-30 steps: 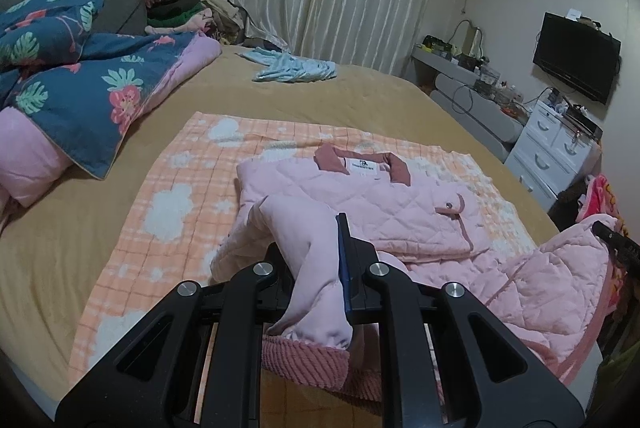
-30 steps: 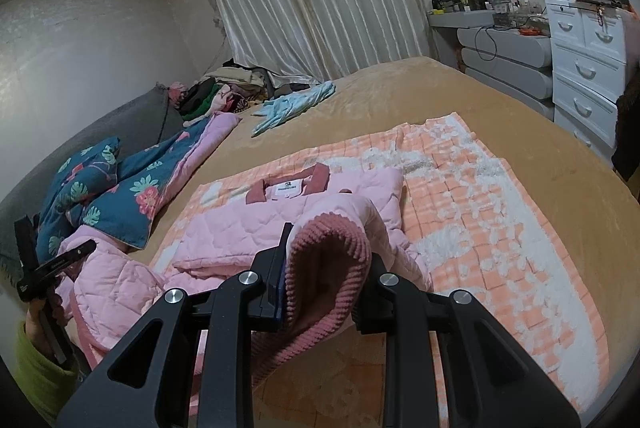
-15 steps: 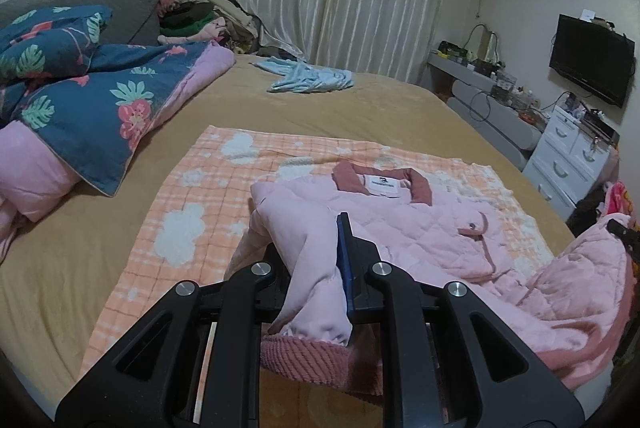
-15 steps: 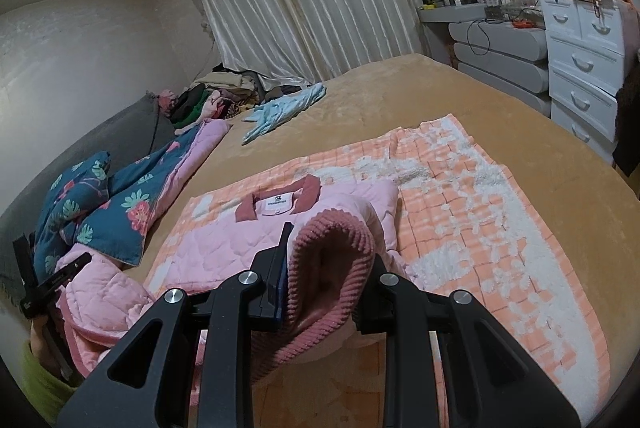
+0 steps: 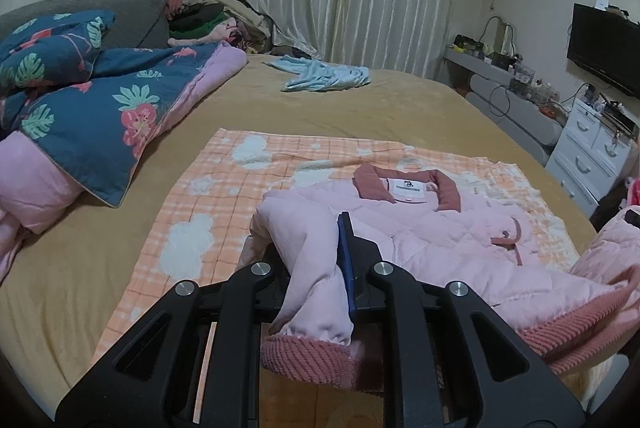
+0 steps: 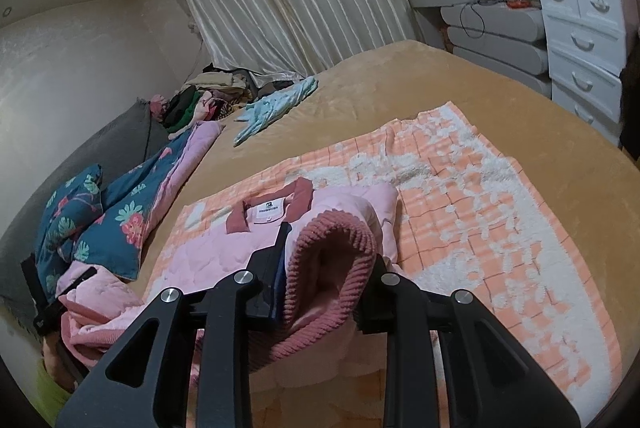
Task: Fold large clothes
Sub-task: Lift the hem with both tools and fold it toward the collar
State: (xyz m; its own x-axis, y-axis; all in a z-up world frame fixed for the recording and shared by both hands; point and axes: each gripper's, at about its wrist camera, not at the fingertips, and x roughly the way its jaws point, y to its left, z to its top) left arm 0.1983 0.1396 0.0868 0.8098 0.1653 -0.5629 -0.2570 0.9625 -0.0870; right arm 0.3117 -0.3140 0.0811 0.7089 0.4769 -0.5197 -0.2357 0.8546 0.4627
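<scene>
Bed (image 5: 400, 107): bare tan surface open beyond blanket (image 5: 224, 195) toward curtain; quilt (image 5: 100, 107) piled at left edge, drawers (image 6: 584, 39) past right edge. Blue garment (image 5: 324, 77) laid near far side. Jacket (image 5: 432, 240), pink quilted, spread on blanket, collar toward far side, label exposed. Left gripper (image 5: 320, 268) pinched on hem fold. Right gripper (image 6: 326, 268) clamped on ribbed hem, raised above blanket.
</scene>
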